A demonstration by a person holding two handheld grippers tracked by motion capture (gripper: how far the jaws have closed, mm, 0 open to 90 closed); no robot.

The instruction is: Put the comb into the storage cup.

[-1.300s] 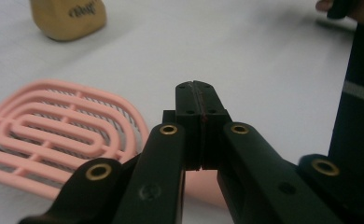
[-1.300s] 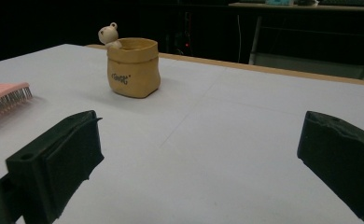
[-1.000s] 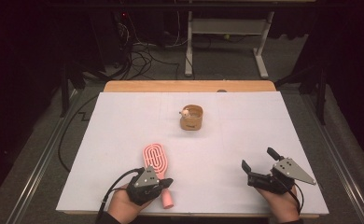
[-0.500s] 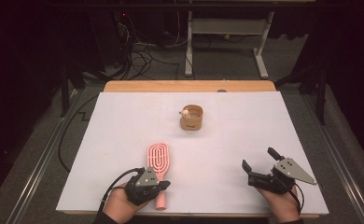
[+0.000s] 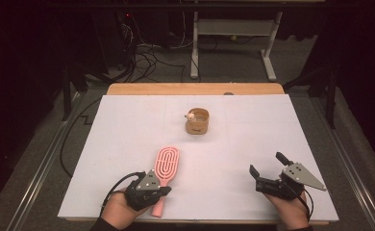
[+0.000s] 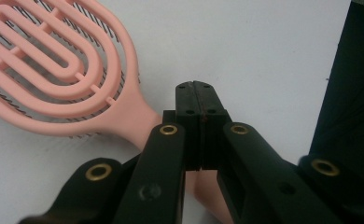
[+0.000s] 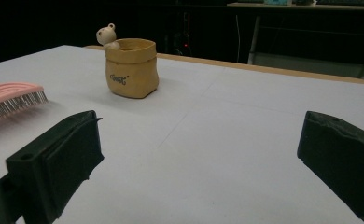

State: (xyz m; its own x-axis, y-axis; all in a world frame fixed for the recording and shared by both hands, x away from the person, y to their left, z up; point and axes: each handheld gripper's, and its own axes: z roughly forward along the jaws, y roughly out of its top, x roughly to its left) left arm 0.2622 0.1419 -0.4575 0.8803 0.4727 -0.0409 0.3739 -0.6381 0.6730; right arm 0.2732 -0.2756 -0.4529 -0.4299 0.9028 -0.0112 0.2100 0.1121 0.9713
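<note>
A pink vented hairbrush (image 5: 165,171) lies flat on the white table (image 5: 128,125), near the front edge on the person's left side, its oval head pointing away from the person and its handle running back toward the edge; in the left gripper view the brush (image 6: 63,70) shows bristles beneath the open loops of its head. The left gripper (image 5: 162,190) sits just over the handle, held in the left hand (image 5: 123,207); its jaws are pressed together pad to pad with nothing between them, and the handle passes beneath them rather than inside them; whether they touch the handle cannot be told. The right gripper (image 5: 267,169) rests near the front edge on the right side, well apart from the brush, held in the right hand (image 5: 291,207); its jaws stand wide apart and hold nothing. Farther back, near the middle of the table, stands a small tan sack-shaped pot (image 5: 197,121) with a little bear figure (image 7: 106,34) perched at its rim; in the right gripper view this pot (image 7: 131,67) stands upright, with dark lettering on its side.
</note>
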